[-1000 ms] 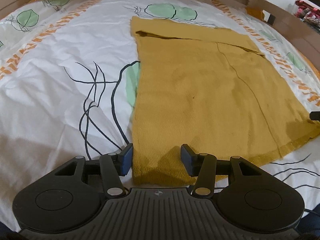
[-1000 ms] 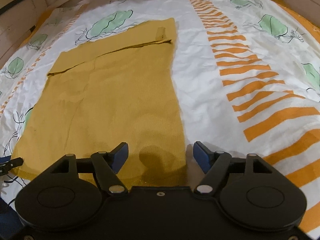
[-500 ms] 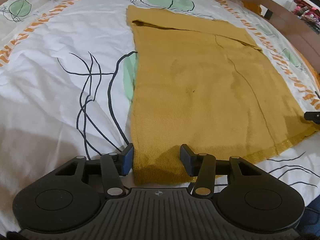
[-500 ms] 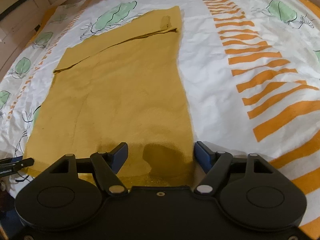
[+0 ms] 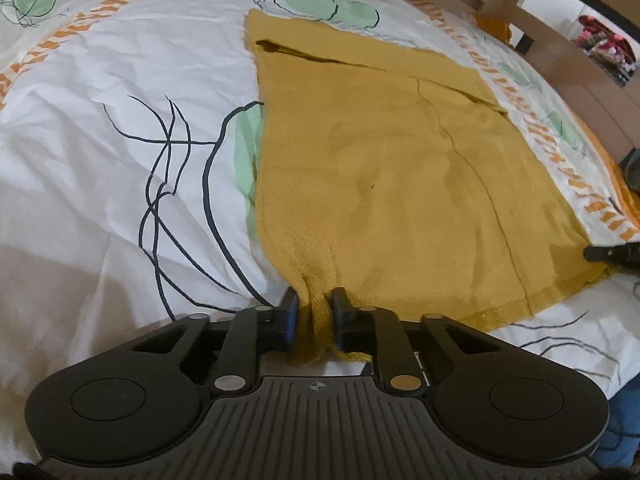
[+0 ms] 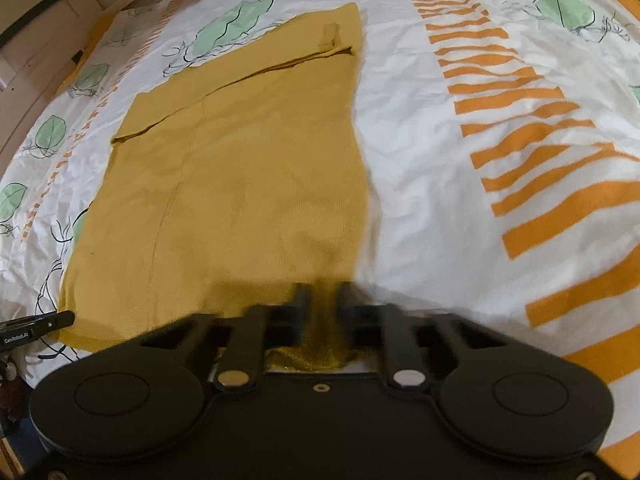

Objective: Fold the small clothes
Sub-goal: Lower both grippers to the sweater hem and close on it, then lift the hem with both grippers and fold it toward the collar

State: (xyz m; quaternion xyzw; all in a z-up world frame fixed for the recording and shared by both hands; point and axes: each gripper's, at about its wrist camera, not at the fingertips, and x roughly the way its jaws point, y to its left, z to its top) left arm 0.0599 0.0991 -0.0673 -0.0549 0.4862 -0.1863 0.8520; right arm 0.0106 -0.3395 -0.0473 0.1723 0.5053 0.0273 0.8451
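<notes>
A mustard-yellow knit garment [image 5: 380, 168] lies flat on the bed, with a fold line across its far end; it also shows in the right wrist view [image 6: 240, 168]. My left gripper [image 5: 314, 312] is shut on the garment's near left corner, with cloth bunched between the fingers. My right gripper [image 6: 324, 300] is shut on the near right corner, with the hem gathered between its fingers. The right gripper's tip shows at the right edge of the left wrist view [image 5: 608, 254], and the left gripper's tip shows at the left edge of the right wrist view [image 6: 36, 326].
The bed sheet [image 5: 100, 128] is white with green leaves, black lines and orange stripes [image 6: 540, 152]. A wooden bed frame [image 5: 560, 64] runs along the far right. Wooden furniture [image 6: 36, 36] stands beyond the bed's far left.
Both grippers were open around the garment's near corners and have closed on them. The cloth now bunches between each pair of fingers.
</notes>
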